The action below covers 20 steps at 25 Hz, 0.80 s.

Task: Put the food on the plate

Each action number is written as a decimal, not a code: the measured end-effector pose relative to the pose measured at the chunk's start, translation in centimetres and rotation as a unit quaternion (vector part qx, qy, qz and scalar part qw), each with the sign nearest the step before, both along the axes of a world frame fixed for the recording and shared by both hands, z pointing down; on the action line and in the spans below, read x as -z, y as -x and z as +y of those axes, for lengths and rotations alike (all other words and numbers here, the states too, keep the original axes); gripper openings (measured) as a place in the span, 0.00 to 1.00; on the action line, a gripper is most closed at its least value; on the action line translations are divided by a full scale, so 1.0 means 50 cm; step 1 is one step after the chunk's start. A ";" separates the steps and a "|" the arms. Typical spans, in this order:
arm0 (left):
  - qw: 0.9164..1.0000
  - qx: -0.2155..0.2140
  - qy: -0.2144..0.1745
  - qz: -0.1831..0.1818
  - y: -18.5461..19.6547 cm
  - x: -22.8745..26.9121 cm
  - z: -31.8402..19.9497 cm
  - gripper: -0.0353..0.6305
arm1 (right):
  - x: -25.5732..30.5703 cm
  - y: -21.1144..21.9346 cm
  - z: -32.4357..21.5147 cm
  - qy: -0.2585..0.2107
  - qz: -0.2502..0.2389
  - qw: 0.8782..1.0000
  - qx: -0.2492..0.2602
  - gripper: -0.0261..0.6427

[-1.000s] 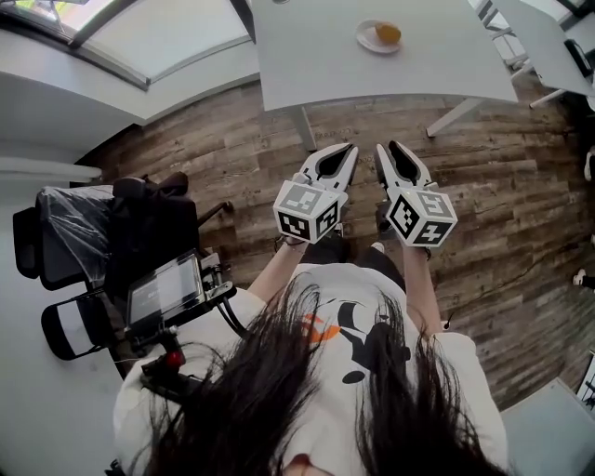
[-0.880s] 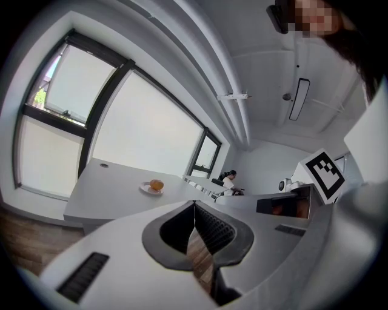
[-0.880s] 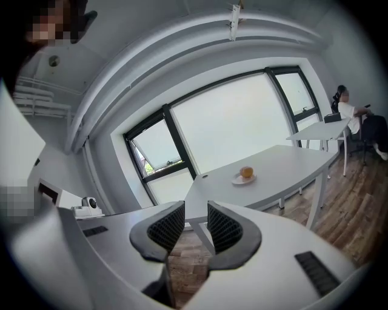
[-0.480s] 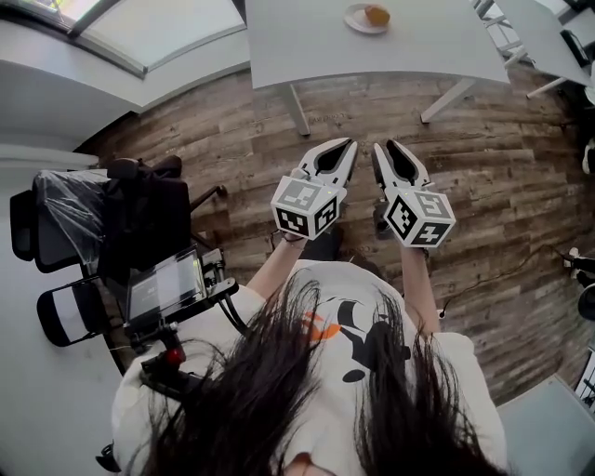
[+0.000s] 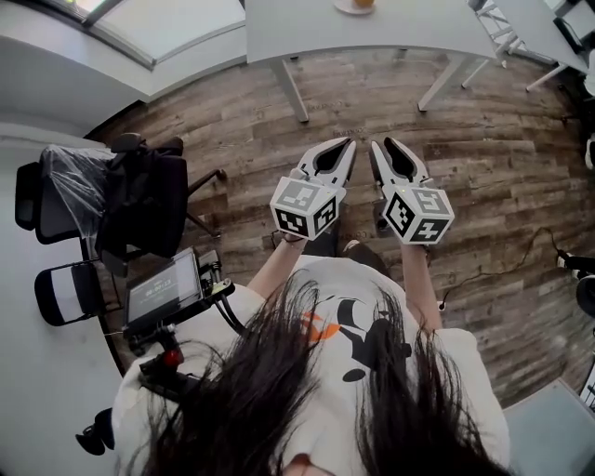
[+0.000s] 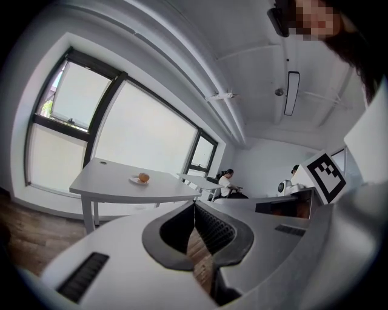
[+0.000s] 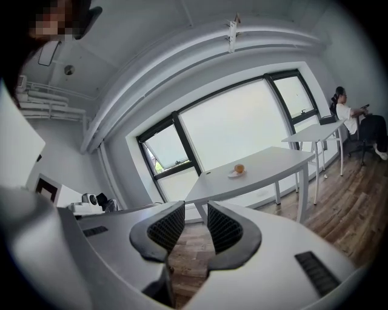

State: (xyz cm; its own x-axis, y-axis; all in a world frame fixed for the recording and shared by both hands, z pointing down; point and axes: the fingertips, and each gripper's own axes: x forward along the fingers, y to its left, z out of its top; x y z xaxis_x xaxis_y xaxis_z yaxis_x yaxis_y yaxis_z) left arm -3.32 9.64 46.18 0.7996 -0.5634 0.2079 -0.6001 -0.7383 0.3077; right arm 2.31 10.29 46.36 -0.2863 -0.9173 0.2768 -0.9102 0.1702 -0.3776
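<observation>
An orange piece of food (image 5: 363, 3) lies on a small white plate (image 5: 344, 8) on the white table (image 5: 400, 28), cut off by the top edge of the head view. The left gripper view shows the food (image 6: 143, 177) on the plate (image 6: 137, 181) far off, and the right gripper view shows the same food (image 7: 239, 169) and plate (image 7: 233, 175). My left gripper (image 5: 350, 142) and right gripper (image 5: 381, 144) are side by side over the wooden floor, well short of the table. The left gripper (image 6: 194, 204) is shut and empty. So is the right gripper (image 7: 196, 207).
Black office chairs (image 5: 139, 204) and a stand with a screen (image 5: 165, 290) are at the left. Another white table (image 5: 539, 37) stands at the right, and a cable (image 5: 521, 256) lies on the floor. A seated person (image 6: 225, 180) is far behind the tables.
The table with the plate has slid up toward the top edge of the head view, and the chairs have shifted up too. Both grippers stay side by side, shut, in front of the person.
</observation>
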 end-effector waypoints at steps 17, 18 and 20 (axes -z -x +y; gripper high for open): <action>0.999 0.009 -0.033 -0.003 -0.018 0.027 0.204 0.06 | 0.024 -0.004 0.198 -0.029 -0.001 0.999 0.023 0.22; 0.999 0.008 -0.033 -0.003 -0.019 0.028 0.204 0.06 | 0.026 -0.005 0.197 -0.029 -0.001 0.999 0.023 0.22; 0.999 0.007 -0.034 -0.003 -0.021 0.029 0.205 0.06 | 0.028 -0.005 0.199 -0.029 0.001 0.999 0.023 0.22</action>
